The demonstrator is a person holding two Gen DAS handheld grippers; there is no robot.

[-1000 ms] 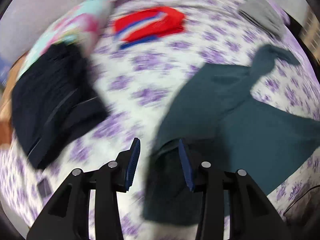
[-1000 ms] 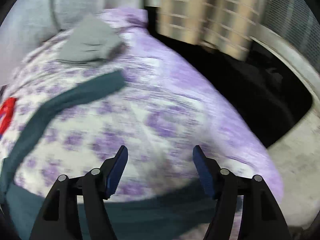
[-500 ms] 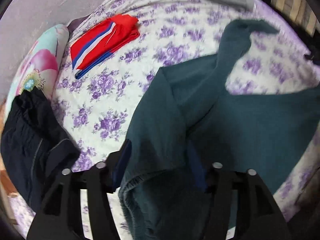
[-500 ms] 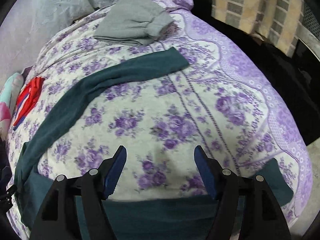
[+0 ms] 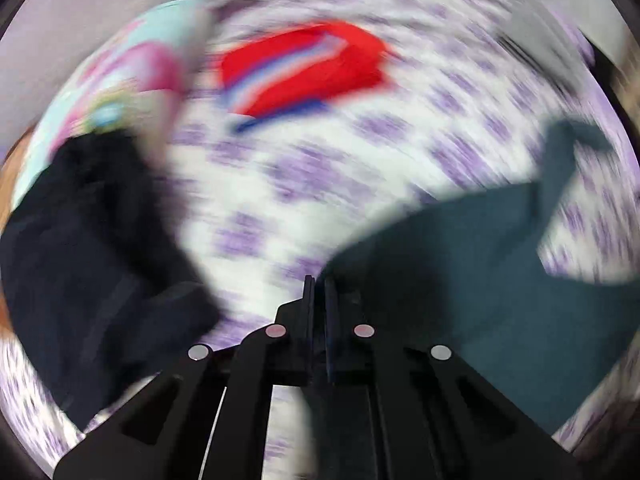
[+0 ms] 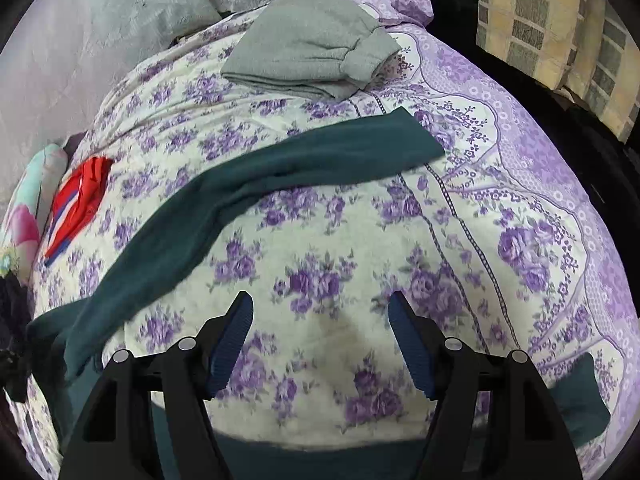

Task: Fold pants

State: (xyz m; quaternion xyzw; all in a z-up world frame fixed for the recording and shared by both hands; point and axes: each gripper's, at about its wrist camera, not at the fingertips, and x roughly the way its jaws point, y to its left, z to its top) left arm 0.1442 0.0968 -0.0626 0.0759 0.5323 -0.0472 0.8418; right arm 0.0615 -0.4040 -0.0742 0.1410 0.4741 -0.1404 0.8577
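Pants: left gripper clamped on edge, right gripper released

Pants, dark teal, lie on the floral bedspread. Seen from the right gripper, one leg runs as a long band from low on its left side up and away to the right, cuff ahead and slightly right of the fingers. A second stretch of teal passes under the gripper's base; a teal corner shows low on its right side. How the two parts join is cut off by the frame.

Right gripper jaws stand wide apart over bare bedspread, nothing between them.

Left gripper: jaws pressed together, teal fabric meeting the fingertips from the right. Looks pinched on the pants' edge, but heavy motion blur hides the exact contact.

Beyond the leg: folded grey garment far ahead of the right gripper. Red striped garment ahead of the left gripper; dark clothing pile and pastel pillow to its left, all smeared.
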